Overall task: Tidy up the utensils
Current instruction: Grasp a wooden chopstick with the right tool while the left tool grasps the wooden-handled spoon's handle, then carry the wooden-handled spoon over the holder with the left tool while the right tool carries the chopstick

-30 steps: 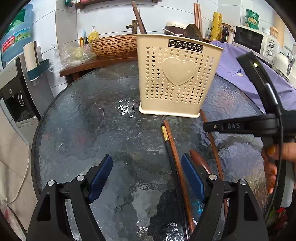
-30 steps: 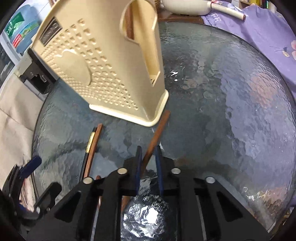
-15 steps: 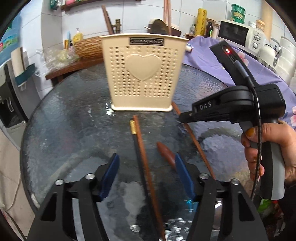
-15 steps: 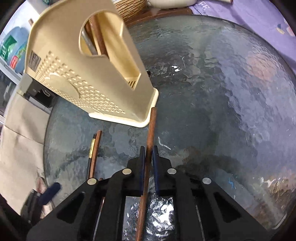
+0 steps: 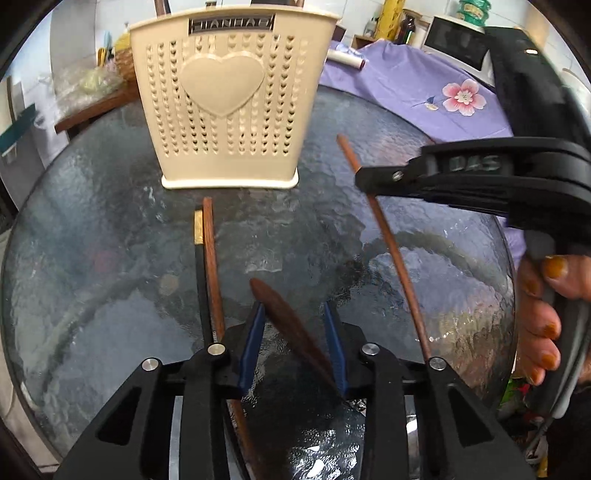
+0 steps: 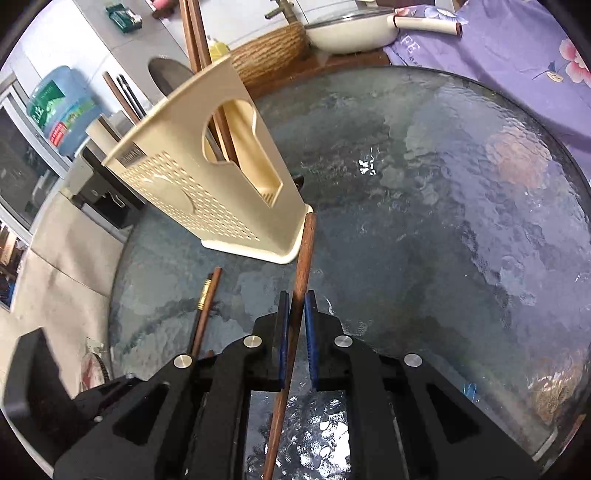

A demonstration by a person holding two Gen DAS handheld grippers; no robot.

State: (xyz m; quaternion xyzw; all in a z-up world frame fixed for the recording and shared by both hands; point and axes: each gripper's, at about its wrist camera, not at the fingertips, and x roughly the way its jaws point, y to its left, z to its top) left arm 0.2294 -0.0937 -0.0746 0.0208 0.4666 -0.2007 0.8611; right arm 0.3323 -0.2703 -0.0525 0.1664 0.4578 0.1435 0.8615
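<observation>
A cream perforated utensil holder (image 5: 229, 99) with a heart stands on the round glass table (image 5: 110, 258); it also shows in the right wrist view (image 6: 199, 192), with several brown sticks standing in it. My right gripper (image 6: 295, 314) is shut on a brown chopstick (image 6: 303, 258) and holds it off the glass; the same chopstick (image 5: 388, 236) shows in the left wrist view. My left gripper (image 5: 293, 332) has closed partway around a dark wooden handle (image 5: 288, 321) lying between its fingers. A brown chopstick (image 5: 210, 258) and a black, gold-banded chopstick (image 5: 199, 258) lie left of it.
A purple flowered cloth (image 5: 424, 92) covers the surface at the right. A woven basket (image 6: 269, 62) and a cream pan (image 6: 351, 33) stand behind the table. A blue water bottle (image 6: 59, 110) stands at the far left.
My right gripper has lifted the brown chopstick off the glass and tilted it up. My left gripper has moved forward and narrowed around the dark wooden handle.
</observation>
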